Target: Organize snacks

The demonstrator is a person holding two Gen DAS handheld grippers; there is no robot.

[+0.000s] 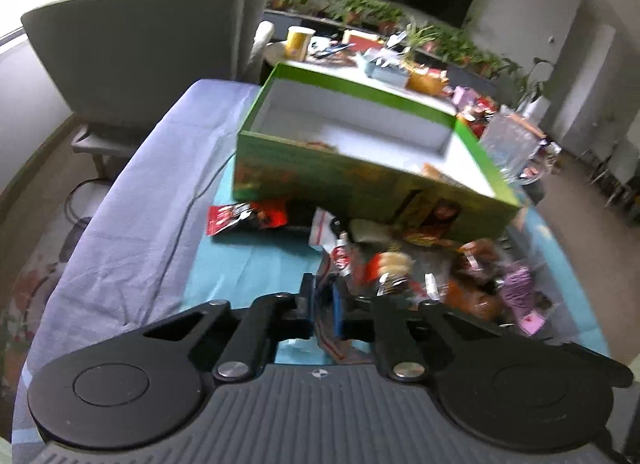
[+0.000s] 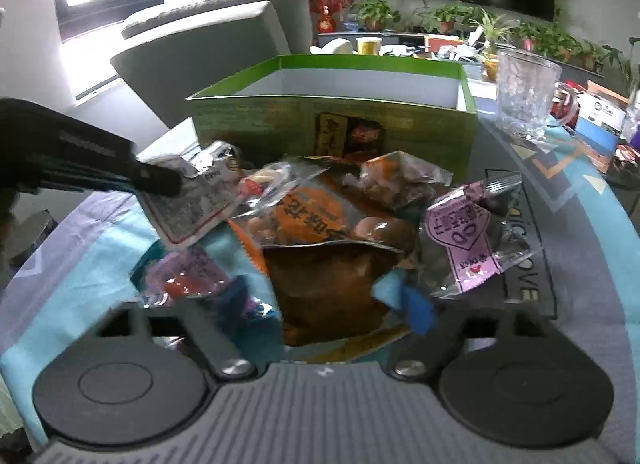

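Note:
An open green box (image 1: pixel 360 168) with a white inside stands on the table; it also shows in the right wrist view (image 2: pixel 332 120). A pile of snack packets (image 1: pixel 420 264) lies in front of it. My left gripper (image 1: pixel 325 304) is shut on a white and red snack packet (image 1: pixel 332 328). In the right wrist view the left gripper (image 2: pixel 160 180) holds that white packet (image 2: pixel 188 208) above the pile. My right gripper (image 2: pixel 332 308) is open around a brown and orange snack packet (image 2: pixel 324 272). A pink-labelled packet (image 2: pixel 464 240) lies to its right.
A red and black packet (image 1: pixel 244 216) lies left of the pile. A clear glass mug (image 2: pixel 524 92) stands right of the box. A grey armchair (image 1: pixel 140 40) is beyond the table's left end. A cluttered side table with a yellow cup (image 1: pixel 298 42) stands behind.

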